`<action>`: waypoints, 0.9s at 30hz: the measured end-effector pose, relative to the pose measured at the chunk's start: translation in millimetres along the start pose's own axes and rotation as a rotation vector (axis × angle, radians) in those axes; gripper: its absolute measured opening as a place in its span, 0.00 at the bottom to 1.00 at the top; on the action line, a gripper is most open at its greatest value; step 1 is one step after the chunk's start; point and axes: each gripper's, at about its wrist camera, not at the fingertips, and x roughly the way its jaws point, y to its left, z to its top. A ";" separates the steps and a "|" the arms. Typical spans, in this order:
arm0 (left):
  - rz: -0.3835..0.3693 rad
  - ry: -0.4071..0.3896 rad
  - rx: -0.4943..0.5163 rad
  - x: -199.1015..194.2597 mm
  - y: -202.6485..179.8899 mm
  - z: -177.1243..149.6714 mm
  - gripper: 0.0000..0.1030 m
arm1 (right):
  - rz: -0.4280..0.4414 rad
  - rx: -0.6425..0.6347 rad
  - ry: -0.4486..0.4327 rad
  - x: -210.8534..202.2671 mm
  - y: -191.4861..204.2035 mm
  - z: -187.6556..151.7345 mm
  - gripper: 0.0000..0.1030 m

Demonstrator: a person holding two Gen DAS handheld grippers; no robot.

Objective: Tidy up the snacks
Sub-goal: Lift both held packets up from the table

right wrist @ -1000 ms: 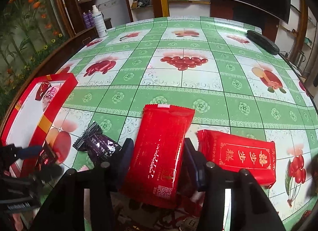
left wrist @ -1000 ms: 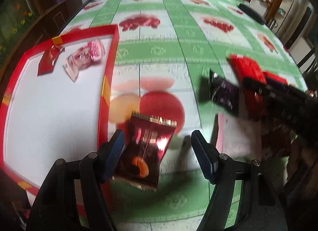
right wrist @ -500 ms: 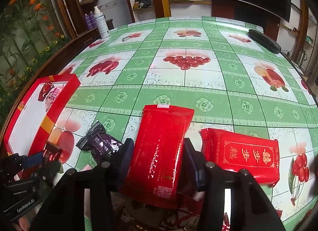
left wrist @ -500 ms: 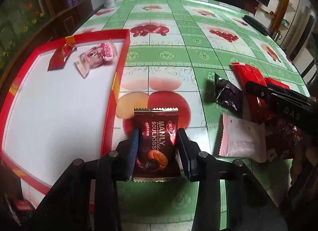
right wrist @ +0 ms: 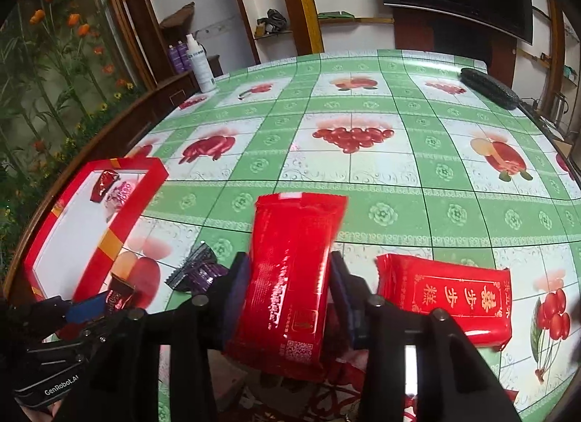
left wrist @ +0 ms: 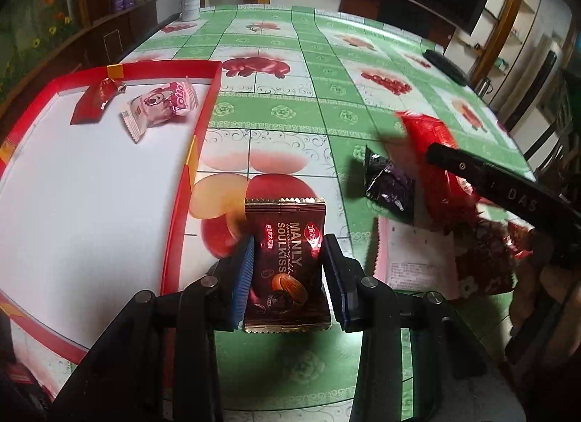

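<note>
A green and white checked tablecloth point(left wrist: 276, 113) printed with fruit covers a long table in a room with dark wood shelving and a dark screen on the far wall. A white bottle point(right wrist: 199, 63) stands at the table's far left corner, and a dark case point(right wrist: 488, 87) lies at the far right corner.

Taking the red tray point(left wrist: 189, 182) as the landmark: it sits at the left edge of the table, white inside. In its far corner lie a small red wrapper point(left wrist: 96, 100) and, just right of it, a pink and white candy point(left wrist: 159, 106).

Just right of the tray's near wall, the left gripper point(left wrist: 287, 262) is clamped on a dark brown Manly Soulkiss packet point(left wrist: 285, 258); its blue pads press the packet's two long sides, the jaws having just been closing on it. The packet stands upright between them.

Farther right of the tray, a dark purple wrapper point(left wrist: 388, 184) lies on the cloth, and near it a white packet point(left wrist: 414, 262) lies flat.

Right of those, the right gripper point(right wrist: 288, 289) has just been closing and now squeezes a long red packet point(right wrist: 290, 276) by its sides, the packet tilted with its far end raised. Under it lies a crumpled red patterned bag point(left wrist: 483, 258). Farthest from the tray, a red packet with gold characters point(right wrist: 446, 296) lies flat on the cloth, just beside the right gripper.
</note>
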 end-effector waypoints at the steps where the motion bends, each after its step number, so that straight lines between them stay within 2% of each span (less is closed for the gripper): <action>1: -0.009 -0.002 -0.008 -0.8 0.6 0.1 0.35 | 0.009 0.001 -0.003 -0.5 0.4 0.3 0.41; 7: 0.015 -0.001 0.016 0.5 -3.6 -1.5 0.35 | 0.006 0.004 0.035 7.8 -0.9 -1.0 0.41; 10: 0.005 0.003 0.015 0.7 -3.7 -1.7 0.35 | -0.019 0.002 0.054 12.8 -2.6 -2.2 0.41; 15: 0.002 0.004 0.015 0.8 -3.4 -2.2 0.35 | -0.058 -0.019 0.054 14.1 -0.9 -3.8 0.49; 19: -0.004 0.005 0.016 1.2 -3.7 -2.7 0.35 | -0.085 -0.051 0.062 17.0 4.3 -6.0 0.62; 24: -0.015 0.005 0.010 1.3 -3.0 -2.5 0.35 | -0.204 -0.184 0.061 22.5 25.1 -13.7 0.63; 26: -0.019 0.005 0.008 1.1 -2.6 -2.5 0.35 | -0.226 -0.218 0.054 21.9 31.3 -15.5 0.53; 27: -0.020 0.004 0.008 1.0 -2.5 -2.7 0.35 | -0.228 -0.225 0.054 21.2 33.1 -16.0 0.53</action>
